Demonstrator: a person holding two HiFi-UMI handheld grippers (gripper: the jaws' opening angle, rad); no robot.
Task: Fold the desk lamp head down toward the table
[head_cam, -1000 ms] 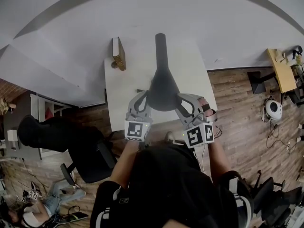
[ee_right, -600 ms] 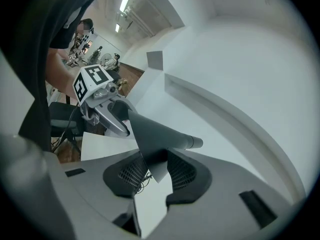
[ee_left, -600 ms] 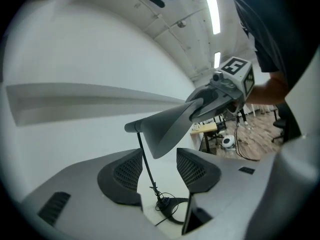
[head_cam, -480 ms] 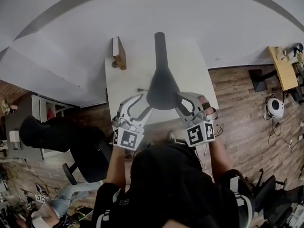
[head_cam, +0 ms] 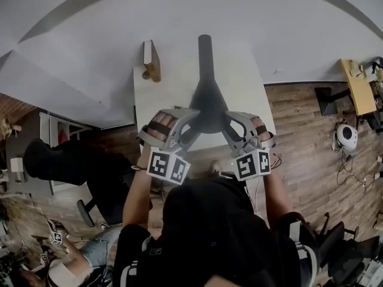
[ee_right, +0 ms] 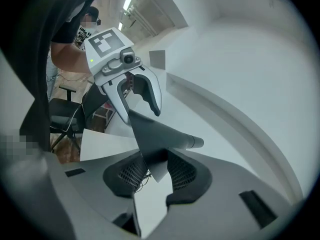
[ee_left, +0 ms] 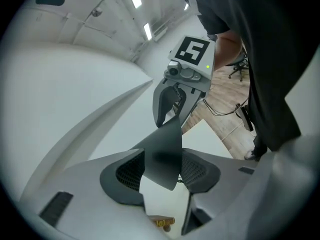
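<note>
The desk lamp's dark grey, fan-shaped head [head_cam: 208, 109] hangs over the white table [head_cam: 161, 100], and its thin arm [head_cam: 205, 49] runs away from me. My right gripper [head_cam: 228, 124] is shut on the head's right edge; in the right gripper view a corner of the lamp head [ee_right: 160, 134] is wedged between the pads. My left gripper [head_cam: 187, 124] is at the left edge, rolled over. Its jaws have just been opening. The lamp head's edge [ee_left: 165, 154] lies between them with space at the sides.
A small wood-and-brass object [head_cam: 151, 61] stands at the table's far left corner. A black office chair [head_cam: 114, 190] is on the wooden floor to the left. A white wall runs behind the table. A yellow desk [head_cam: 353, 85] stands far right.
My left gripper swung out to the left, opened, rolled over and came back to the lamp head's left edge. The right gripper and the lamp head have stayed where they were.
</note>
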